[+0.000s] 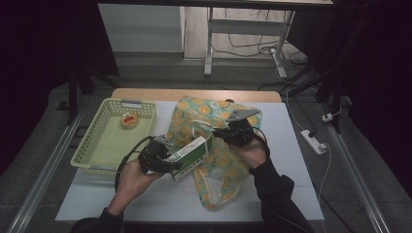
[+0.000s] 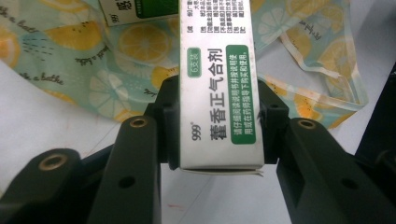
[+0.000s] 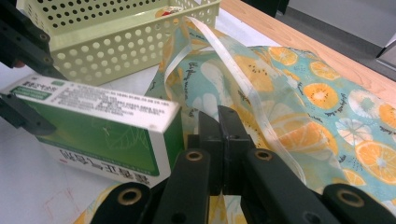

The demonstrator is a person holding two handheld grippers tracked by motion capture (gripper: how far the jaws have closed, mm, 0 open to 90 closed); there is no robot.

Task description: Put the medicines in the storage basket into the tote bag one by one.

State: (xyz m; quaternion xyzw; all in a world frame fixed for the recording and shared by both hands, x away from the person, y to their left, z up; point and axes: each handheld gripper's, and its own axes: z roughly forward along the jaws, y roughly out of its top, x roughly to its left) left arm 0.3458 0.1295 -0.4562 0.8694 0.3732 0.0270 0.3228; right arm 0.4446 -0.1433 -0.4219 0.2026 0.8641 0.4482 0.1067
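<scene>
A green and white medicine box (image 1: 193,153) hangs just above the table, its far end over the citrus-print fabric bag (image 1: 221,160). My left gripper (image 1: 175,159) is shut on the box's near end. In the left gripper view both pads clamp the narrow white sides of the box (image 2: 219,93) inside my left gripper (image 2: 219,121). My right gripper (image 1: 217,131) rests on the bag's upper part. In the right gripper view its jaws (image 3: 222,116) are pressed together on the bag (image 3: 299,98) near the white-edged rim. The box (image 3: 107,135) hovers just to their left.
A pale green perforated basket (image 1: 92,141) stands at the table's left and holds one small round item (image 1: 129,120). White table surface (image 1: 160,199) lies in front of the bag. A wooden strip (image 1: 194,94) runs along the table's far edge.
</scene>
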